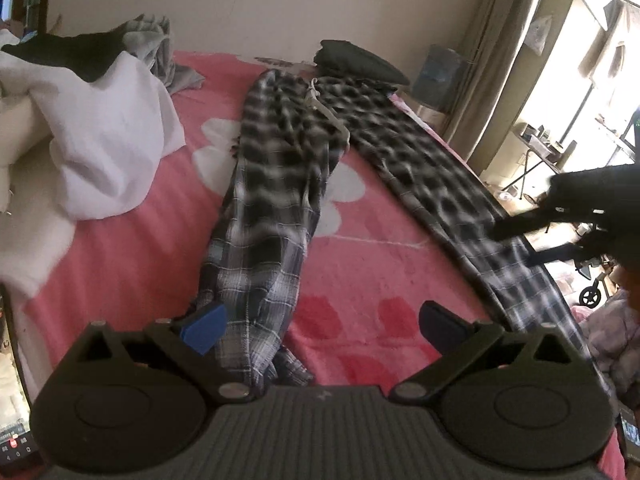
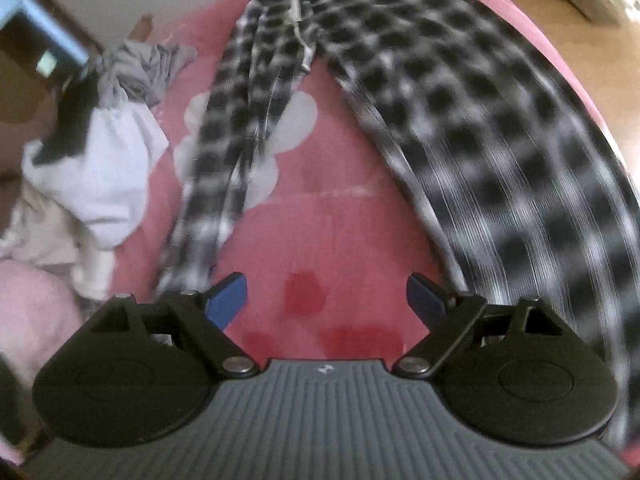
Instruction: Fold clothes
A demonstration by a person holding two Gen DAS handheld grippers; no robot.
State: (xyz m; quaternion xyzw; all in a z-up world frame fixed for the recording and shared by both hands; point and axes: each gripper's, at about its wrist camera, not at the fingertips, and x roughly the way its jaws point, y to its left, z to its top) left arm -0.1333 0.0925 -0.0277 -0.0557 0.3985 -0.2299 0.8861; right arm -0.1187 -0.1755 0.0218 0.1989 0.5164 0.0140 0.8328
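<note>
flatly spread plaid trousers (image 1: 276, 184), legs splayed, left gripper (image 1: 322, 330) and right gripper (image 2: 326, 300) apart

Two wrist views, both steeply downward and close over the pink bedspread (image 1: 360, 264), shared plaid trousers (image 2: 480, 140) ahead.

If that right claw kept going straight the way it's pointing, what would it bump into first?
Probably the pink flowered blanket, in the bare gap between the two legs of the black-and-white plaid trousers. The open right claw holds nothing; the picture is blurred.
</note>
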